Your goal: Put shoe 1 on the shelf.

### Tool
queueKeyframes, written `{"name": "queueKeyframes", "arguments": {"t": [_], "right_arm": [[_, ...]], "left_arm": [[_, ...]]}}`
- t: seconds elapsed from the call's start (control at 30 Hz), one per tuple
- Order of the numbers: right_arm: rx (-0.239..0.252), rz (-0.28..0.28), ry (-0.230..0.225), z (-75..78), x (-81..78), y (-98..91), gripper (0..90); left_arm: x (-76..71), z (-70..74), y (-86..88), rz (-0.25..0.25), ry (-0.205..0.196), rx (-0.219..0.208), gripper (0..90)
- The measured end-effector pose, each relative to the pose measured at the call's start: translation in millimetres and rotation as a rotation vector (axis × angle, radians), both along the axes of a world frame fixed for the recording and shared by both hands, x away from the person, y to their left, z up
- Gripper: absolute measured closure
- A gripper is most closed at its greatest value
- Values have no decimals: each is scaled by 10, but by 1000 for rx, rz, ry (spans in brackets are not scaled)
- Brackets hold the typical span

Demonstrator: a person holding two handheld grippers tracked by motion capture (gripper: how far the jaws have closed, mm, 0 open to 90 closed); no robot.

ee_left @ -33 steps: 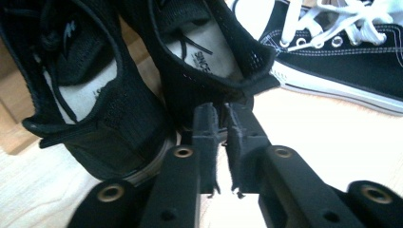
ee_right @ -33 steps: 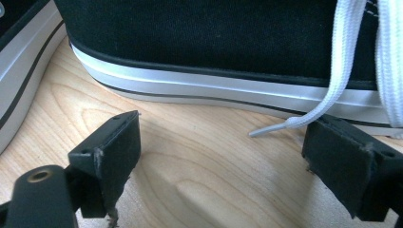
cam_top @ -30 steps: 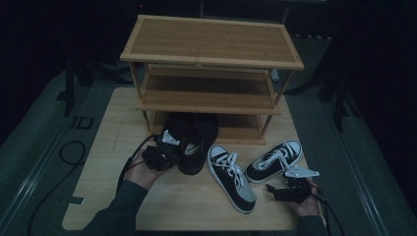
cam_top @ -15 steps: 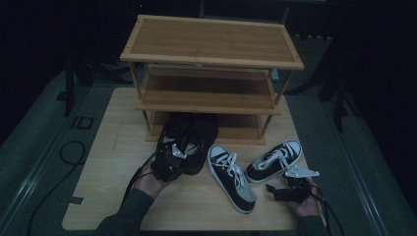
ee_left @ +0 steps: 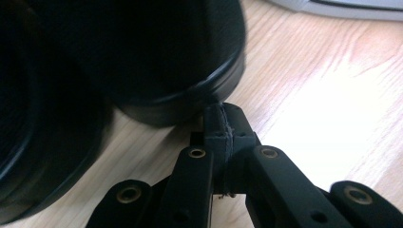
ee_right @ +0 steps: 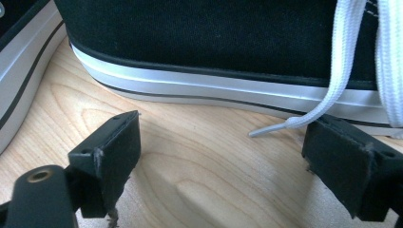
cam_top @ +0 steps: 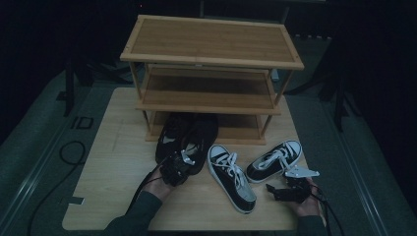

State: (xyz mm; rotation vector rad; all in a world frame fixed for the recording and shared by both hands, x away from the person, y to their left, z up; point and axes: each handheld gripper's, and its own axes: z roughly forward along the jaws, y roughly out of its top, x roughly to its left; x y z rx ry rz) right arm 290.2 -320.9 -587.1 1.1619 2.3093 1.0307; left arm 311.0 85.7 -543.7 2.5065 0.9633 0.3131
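Two black leather shoes (cam_top: 187,135) lie side by side in front of a three-tier wooden shoe rack (cam_top: 211,73). My left gripper (cam_top: 178,164) is at their heels; its jaws are pressed together with nothing between them, and their tip (ee_left: 223,124) touches the rounded heel of one black shoe (ee_left: 157,61). Two black-and-white canvas sneakers (cam_top: 231,177) (cam_top: 274,161) lie to the right. My right gripper (cam_top: 280,191) is open just below the right sneaker, and its pads (ee_right: 111,156) face that sneaker's white sole (ee_right: 228,90) with a loose lace end between them.
The rack and shoes stand on a light wooden board (cam_top: 113,167) laid on grey flooring. A black cable (cam_top: 71,152) loops on the floor at the left. Dark stands flank the rack on both sides.
My left gripper has moved right and forward from the board's left part to the heels of the black shoes. The right gripper has stayed where it was.
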Motion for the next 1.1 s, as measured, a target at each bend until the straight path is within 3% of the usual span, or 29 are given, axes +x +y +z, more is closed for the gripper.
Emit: {"name": "queueKeyframes", "arguments": {"t": [0.13, 0.3, 0.5, 0.57, 0.67, 0.77, 1.1], "right_arm": [[1, 0, 0, 0, 0, 0, 123], [1, 0, 0, 0, 0, -1, 123], [2, 1, 0, 0, 1, -1, 123], [1, 0, 0, 0, 0, -1, 123], [0, 0, 0, 0, 0, 0, 123], [2, 0, 0, 0, 1, -2, 123], [2, 1, 0, 0, 1, -2, 123]], "left_arm": [[18, 36, -71, -2, -31, 25, 900], [81, 36, -138, 1, -46, 26, 900], [178, 65, -165, -7, -35, 0, 900], [204, 102, -187, 0, -62, -1, 900], [255, 149, -216, -8, -61, -22, 900], [259, 138, -265, -18, -69, -2, 900], [193, 50, -79, 11, -46, 32, 900]]}}
